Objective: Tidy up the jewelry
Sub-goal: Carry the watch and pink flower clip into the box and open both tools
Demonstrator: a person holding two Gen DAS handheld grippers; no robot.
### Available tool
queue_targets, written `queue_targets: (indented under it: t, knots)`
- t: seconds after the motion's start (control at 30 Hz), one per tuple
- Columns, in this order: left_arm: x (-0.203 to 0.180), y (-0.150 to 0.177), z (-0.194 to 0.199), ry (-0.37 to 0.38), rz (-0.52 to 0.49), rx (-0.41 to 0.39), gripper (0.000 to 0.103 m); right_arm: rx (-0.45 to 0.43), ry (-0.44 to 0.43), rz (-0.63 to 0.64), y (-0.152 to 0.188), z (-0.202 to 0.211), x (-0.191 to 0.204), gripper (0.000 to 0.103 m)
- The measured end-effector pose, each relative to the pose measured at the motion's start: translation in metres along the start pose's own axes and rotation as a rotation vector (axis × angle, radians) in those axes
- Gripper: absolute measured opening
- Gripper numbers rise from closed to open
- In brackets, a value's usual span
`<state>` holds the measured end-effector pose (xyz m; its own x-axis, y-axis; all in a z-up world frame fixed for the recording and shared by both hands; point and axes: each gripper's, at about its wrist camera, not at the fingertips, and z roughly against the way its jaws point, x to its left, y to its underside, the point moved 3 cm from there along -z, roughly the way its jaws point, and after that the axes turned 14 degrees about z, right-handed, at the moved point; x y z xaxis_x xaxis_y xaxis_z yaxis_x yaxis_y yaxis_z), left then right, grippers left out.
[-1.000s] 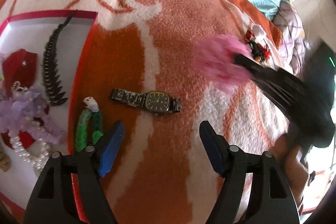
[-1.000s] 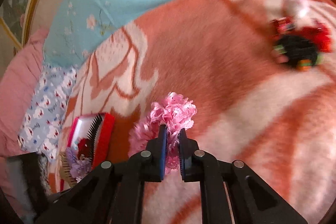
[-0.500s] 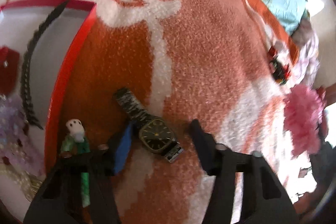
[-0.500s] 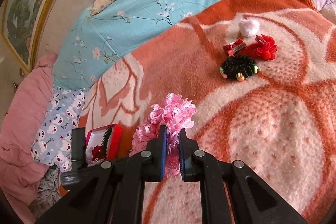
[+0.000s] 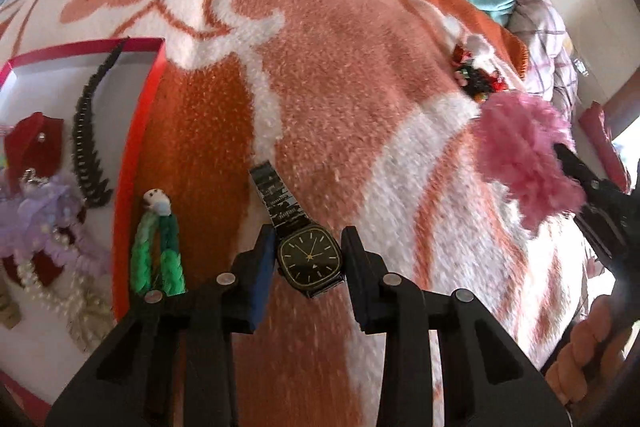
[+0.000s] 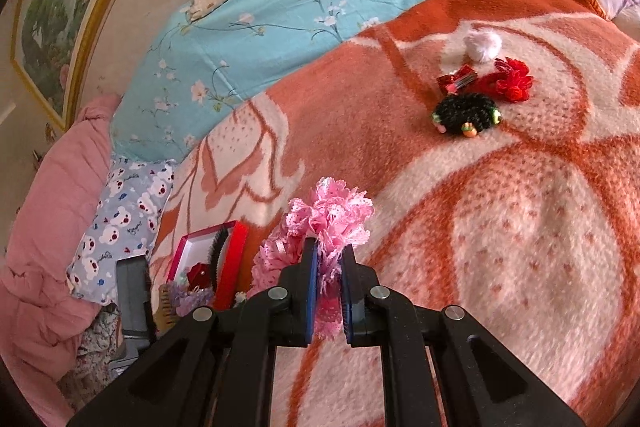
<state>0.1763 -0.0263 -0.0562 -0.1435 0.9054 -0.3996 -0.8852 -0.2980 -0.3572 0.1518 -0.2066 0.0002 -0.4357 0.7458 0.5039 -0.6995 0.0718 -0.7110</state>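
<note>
The left tool (image 5: 308, 255) is spread open, its blue-padded fingers (image 5: 262, 267) straddling the dark square face of a wristwatch (image 5: 310, 257) that lies flat on the orange and white blanket (image 5: 340, 87); whether the pads touch the case I cannot tell. The watch band runs away from the tool. Just beside the left finger lies a green braided hair tie (image 5: 158, 251), close against the outer wall of the red box (image 5: 138, 155). Inside the box are a black comb clip (image 5: 88, 135), a pearl strand (image 5: 48, 287), lilac frills and a red piece. The right tool (image 6: 328, 267) is clamped on a pink lace scrunchie (image 6: 330, 219), held above the blanket. Farther off on the blanket sit a black scrunchie (image 6: 466, 115), red bows (image 6: 512, 81) and a white pompom (image 6: 482, 45).
</note>
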Motion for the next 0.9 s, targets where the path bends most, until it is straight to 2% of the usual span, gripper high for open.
queue_targets:
  t: [0.4,0.9]
  knots:
    - [0.006,0.012,0.062,0.035,-0.018,-0.091,0.031,0.001,-0.047,0.054,0.008,0.006,0.041,0.009]
    - [0.058,0.023,0.120,0.033,0.067,-0.182,0.031,0.049,-0.134,0.138,0.025,-0.008,0.107,0.009]
